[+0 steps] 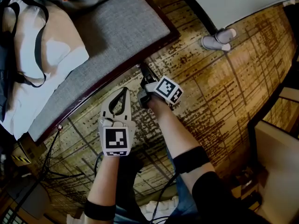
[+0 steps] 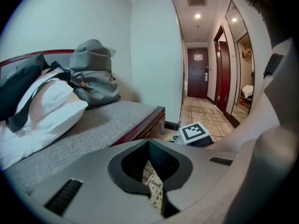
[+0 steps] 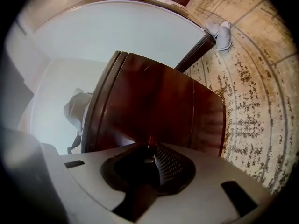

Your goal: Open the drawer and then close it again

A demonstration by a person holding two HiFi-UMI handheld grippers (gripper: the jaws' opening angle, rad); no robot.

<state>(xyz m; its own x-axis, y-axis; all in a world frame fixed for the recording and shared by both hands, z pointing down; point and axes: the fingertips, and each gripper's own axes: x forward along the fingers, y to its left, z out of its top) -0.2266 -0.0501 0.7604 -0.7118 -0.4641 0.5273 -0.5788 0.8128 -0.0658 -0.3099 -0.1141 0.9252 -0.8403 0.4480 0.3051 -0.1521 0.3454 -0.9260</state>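
Under the grey-topped bed (image 1: pixel 117 27), the right gripper (image 3: pixel 149 148) had its jaws narrowed on the small metal knob (image 3: pixel 148 160) of the dark red wooden drawer (image 3: pixel 159 111), apparently closed, at 12 o'clock. The left gripper (image 1: pixel 124 90) idled, jaws together, empty. Such a shallow pinch might slip under pull.

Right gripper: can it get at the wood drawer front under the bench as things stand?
Probably yes. The right gripper is right at the dark wood front, nothing in between; its jaws look closed on a small metal piece, perhaps the pull. The left gripper, shut, hangs clear alongside.
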